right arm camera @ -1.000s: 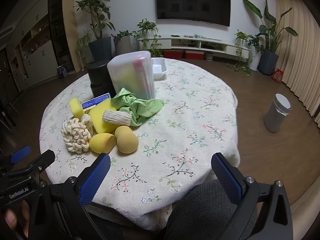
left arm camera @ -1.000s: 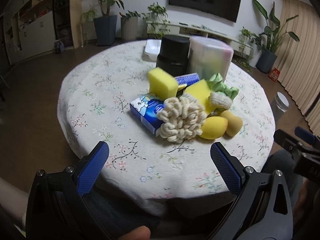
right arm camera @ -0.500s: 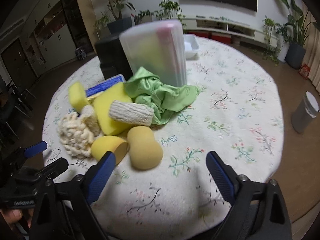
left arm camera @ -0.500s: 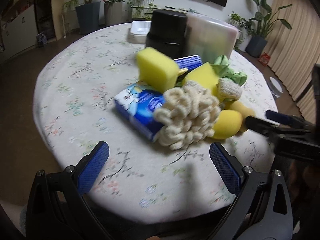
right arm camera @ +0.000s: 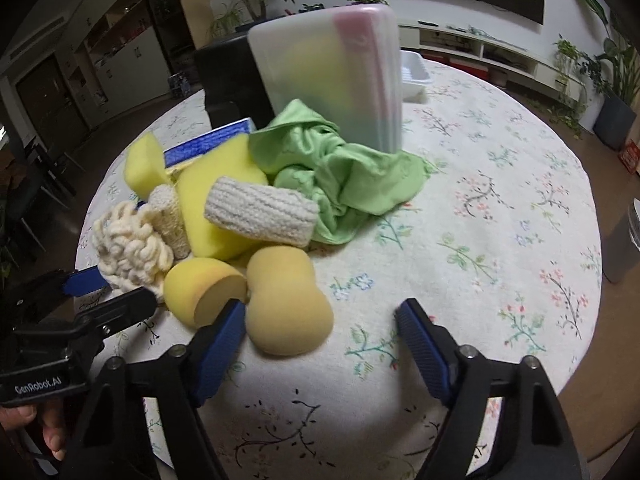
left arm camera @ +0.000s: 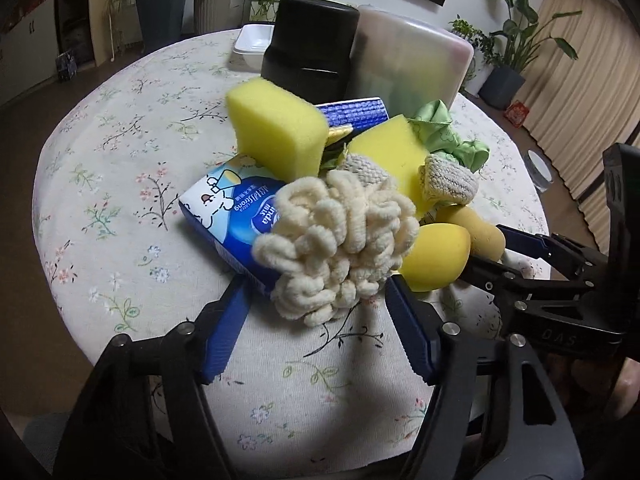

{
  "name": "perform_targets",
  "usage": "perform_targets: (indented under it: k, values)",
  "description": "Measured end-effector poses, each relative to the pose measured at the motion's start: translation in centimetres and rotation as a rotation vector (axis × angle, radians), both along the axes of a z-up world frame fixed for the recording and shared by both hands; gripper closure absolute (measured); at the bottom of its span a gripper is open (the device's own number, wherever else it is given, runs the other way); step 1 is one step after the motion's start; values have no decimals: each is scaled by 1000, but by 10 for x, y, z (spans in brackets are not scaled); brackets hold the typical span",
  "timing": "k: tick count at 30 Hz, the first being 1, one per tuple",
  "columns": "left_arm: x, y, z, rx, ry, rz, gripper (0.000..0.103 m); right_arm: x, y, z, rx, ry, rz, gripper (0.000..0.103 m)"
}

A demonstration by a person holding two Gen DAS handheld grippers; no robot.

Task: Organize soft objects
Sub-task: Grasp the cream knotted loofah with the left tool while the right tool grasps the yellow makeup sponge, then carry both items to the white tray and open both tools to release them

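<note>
A heap of soft things lies on the round floral table (left arm camera: 120, 184): a cream looped scrubber (left arm camera: 332, 240), a blue tissue pack (left arm camera: 228, 216), yellow sponges (left arm camera: 276, 124), a knitted roll (right arm camera: 260, 210), a green cloth (right arm camera: 340, 168), a yellow teardrop sponge (right arm camera: 204, 294) and a tan gourd-shaped sponge (right arm camera: 284, 300). My left gripper (left arm camera: 316, 312) is open, its fingers either side of the scrubber's near edge. My right gripper (right arm camera: 320, 332) is open, just in front of the tan sponge, which lies close to its left finger.
A translucent plastic box (right arm camera: 332, 76) and a black container (left arm camera: 312, 52) stand behind the heap. A white tray (left arm camera: 252, 44) sits at the far edge. A grey bin (right arm camera: 624, 240) stands on the floor to the right.
Both grippers have moved forward to the heap. The left has come up to the cream scrubber, the right up to the tan sponge. Both remain open.
</note>
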State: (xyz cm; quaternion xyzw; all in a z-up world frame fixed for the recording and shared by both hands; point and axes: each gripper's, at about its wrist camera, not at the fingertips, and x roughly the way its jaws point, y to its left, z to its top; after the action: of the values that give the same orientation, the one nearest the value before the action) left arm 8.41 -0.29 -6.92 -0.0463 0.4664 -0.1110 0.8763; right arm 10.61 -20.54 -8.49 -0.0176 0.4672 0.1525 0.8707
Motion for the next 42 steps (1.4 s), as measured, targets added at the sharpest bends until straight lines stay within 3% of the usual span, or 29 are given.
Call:
perform_targets:
  k: [6,8,10,12,16,26,42]
  values:
    - [1,0,2,-16,-7,13,36,6,4,-1,-2,-17,40,35]
    - [1,1,3,-37,-16,4,46,6,6,-1,1,-25,54,40]
    - [0,-2,3,-21,-15,-1,64,5,8,-1,6,-30,69,46]
    - [-1,-5,0,-4,-13,-12,76,3,10,0,11,-31,88,62]
    - [-5,-6,-1,-20,-15,-16,83,1,11,0,13,-31,105,64]
    - [-14,0,18,-68,-83,-2,88,-4,4,8,70,-31,94,69]
    - [-33,18,33,-82,-97,-23,89,-18,-9,22,80,-24,71,69]
